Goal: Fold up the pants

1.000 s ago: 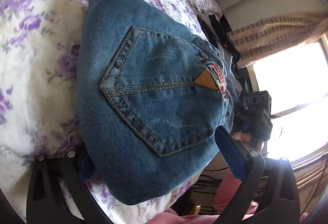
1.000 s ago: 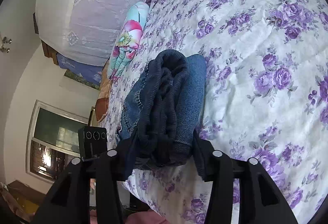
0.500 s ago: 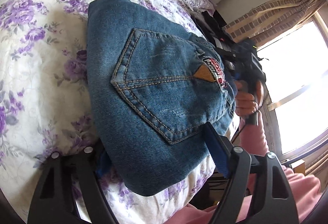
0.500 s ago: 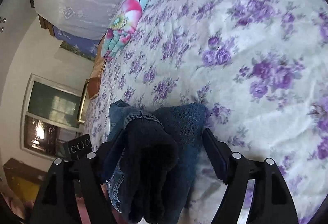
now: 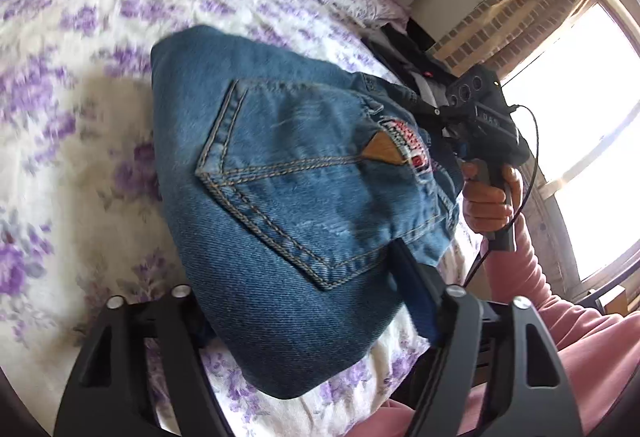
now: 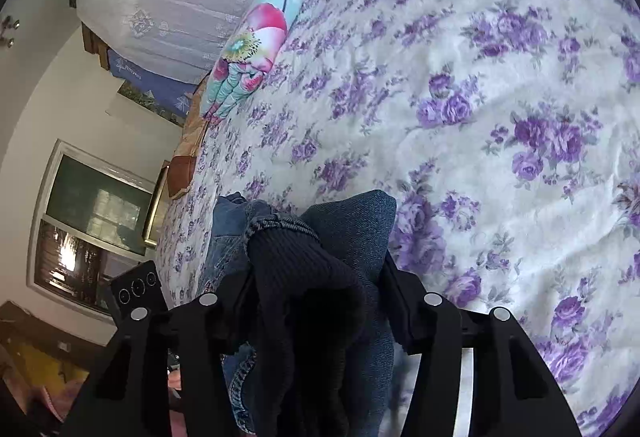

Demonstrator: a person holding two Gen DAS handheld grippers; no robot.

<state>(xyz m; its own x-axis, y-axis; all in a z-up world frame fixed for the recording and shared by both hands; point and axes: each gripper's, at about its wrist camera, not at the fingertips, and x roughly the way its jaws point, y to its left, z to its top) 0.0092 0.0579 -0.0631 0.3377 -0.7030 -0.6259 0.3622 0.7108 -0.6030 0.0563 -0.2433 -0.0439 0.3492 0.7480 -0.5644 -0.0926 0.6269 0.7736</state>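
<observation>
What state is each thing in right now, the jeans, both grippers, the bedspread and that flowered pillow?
jeans: folded into a thick bundle, back pocket up, lying on the bed.
left gripper: jaws just been closing, pads against the bundle's near end.
right gripper: jaws just closed in, clamped on the bundle's other end.
bedspread: spread over the bed, lightly wrinkled.
flowered pillow: lying at the far edge, untouched.
</observation>
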